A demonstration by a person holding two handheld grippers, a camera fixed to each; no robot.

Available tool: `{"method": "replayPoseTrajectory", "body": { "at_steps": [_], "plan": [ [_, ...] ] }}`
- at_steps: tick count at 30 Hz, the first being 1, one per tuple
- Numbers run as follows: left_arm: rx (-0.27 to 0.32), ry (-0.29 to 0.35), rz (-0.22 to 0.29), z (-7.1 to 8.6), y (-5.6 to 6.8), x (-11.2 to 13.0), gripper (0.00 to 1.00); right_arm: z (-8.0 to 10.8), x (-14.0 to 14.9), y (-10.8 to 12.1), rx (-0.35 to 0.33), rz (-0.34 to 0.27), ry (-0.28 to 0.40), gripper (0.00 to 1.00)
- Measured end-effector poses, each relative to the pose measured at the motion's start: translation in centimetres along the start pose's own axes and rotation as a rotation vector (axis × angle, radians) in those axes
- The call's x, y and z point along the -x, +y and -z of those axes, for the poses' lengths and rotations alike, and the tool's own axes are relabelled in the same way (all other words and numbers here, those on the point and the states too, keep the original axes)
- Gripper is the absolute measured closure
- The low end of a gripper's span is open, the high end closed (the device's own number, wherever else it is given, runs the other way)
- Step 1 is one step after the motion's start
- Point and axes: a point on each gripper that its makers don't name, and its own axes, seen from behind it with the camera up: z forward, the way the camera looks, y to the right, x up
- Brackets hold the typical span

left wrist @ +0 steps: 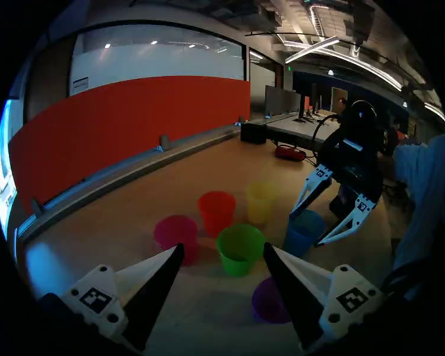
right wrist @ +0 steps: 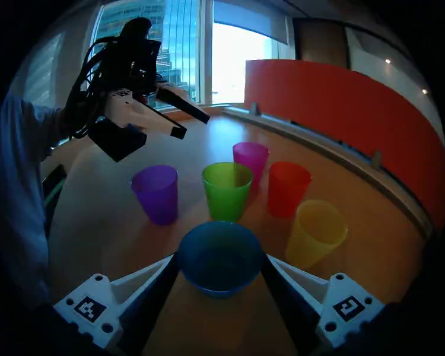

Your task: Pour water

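Several plastic cups stand close together on a wooden table (right wrist: 104,225). In the right gripper view the blue cup (right wrist: 221,258) sits between the fingers of my right gripper (right wrist: 220,261), which stands open with its tips right at the rim. Behind it are the purple cup (right wrist: 156,193), green cup (right wrist: 226,190), magenta cup (right wrist: 250,159), red cup (right wrist: 287,187) and yellow cup (right wrist: 315,232). My left gripper (right wrist: 196,126) hovers open at the back left. In the left gripper view my left gripper (left wrist: 222,249) is open above the green cup (left wrist: 240,249); the right gripper (left wrist: 308,228) flanks the blue cup (left wrist: 304,231).
An orange-red wall panel (left wrist: 127,124) with a low ledge runs along the table's far side. A sleeve (right wrist: 18,196) and arm sit at the left. Desks (left wrist: 299,127) with a dark box and a red item stand beyond the table. Bare tabletop lies left of the purple cup.
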Motion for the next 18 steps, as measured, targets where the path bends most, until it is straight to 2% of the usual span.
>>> {"method": "replayPoseTrajectory", "body": {
  "at_steps": [3, 7, 18],
  "plan": [
    [-0.001, -0.001, 0.001, 0.01, -0.08, 0.1, 0.01, -0.23, 0.02, -0.02, -0.001, 0.004, -0.001, 0.0],
    [0.0, -0.002, 0.001, 0.04, -0.07, 0.08, 0.01, -0.39, 0.03, 0.0, 0.002, 0.009, -0.001, 0.07],
    [0.006, -0.016, -0.009, -0.15, 0.35, 0.21, 0.01, 0.16, -0.38, 0.18, 0.016, 0.014, 0.017, 0.09]
  ]
}}
